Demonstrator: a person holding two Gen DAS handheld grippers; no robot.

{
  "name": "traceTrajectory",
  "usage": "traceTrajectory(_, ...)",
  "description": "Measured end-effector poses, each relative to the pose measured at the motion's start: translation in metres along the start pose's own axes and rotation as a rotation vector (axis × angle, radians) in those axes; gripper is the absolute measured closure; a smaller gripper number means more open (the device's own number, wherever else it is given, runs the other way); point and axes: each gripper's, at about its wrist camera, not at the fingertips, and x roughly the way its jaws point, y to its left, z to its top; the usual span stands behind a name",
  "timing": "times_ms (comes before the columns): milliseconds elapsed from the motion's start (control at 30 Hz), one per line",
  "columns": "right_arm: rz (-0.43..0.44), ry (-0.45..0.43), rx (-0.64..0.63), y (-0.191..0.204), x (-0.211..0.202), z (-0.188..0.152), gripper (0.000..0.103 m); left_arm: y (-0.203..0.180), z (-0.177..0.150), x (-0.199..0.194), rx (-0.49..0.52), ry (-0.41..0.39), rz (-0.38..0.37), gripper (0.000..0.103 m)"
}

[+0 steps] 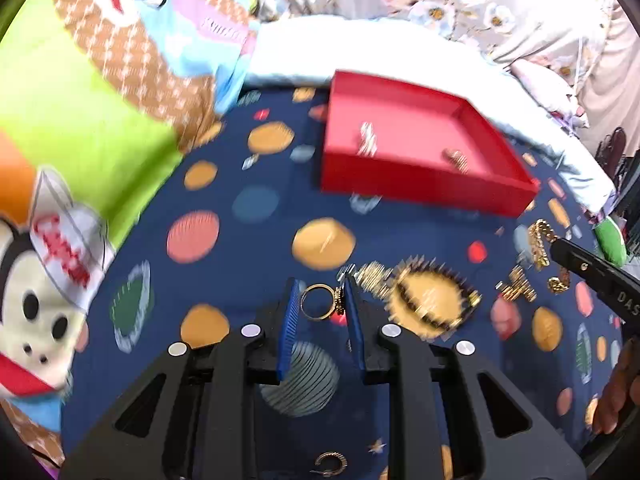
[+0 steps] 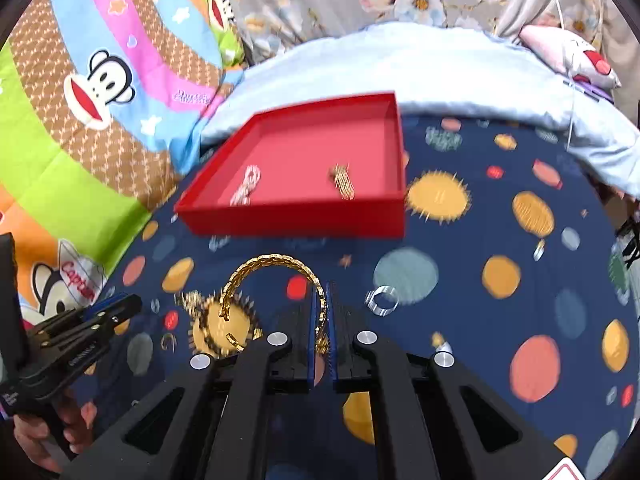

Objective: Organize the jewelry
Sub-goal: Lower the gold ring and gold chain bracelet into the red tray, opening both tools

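My left gripper (image 1: 321, 292) is shut on a gold ring (image 1: 320, 302), held between its blue pads above the navy planet-print cloth. My right gripper (image 2: 321, 292) is shut on a gold chain bracelet (image 2: 264, 270) that arcs out to the left of its fingers. The red tray (image 1: 420, 188) lies ahead in both views (image 2: 296, 216) and holds a white piece (image 2: 246, 186) and a gold piece (image 2: 343, 182). The right gripper shows at the right edge of the left wrist view (image 1: 560, 248), the left one at the left of the right wrist view (image 2: 120, 304).
Loose gold pieces (image 1: 516, 284) lie on the cloth right of the left gripper, a gold hoop (image 1: 330, 466) below it. A silver ring (image 2: 382, 300) lies right of the right gripper. A cartoon monkey quilt (image 2: 100, 92) borders the left, white bedding (image 2: 440, 72) the back.
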Motion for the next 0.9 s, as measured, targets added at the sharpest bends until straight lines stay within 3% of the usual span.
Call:
traceTrajectory(233, -0.023, -0.102, -0.022, -0.011, -0.013, 0.049, 0.099, -0.025, 0.063, -0.018, 0.053, -0.11, -0.058, 0.081)
traceTrajectory(433, -0.042, -0.129, -0.03, -0.014, 0.013, 0.092, 0.099, -0.054, 0.121, -0.007, 0.111, -0.19, -0.084, 0.081)
traceTrajectory(633, -0.069, -0.091, -0.027, -0.021, 0.066, 0.12, 0.099, -0.077, 0.163, 0.046, 0.119, -0.15, -0.121, 0.081)
traceTrajectory(900, -0.072, 0.017, 0.048, -0.039, 0.129, 0.135, 0.099, -0.082, 0.181, 0.128, 0.085, -0.021, -0.113, 0.081)
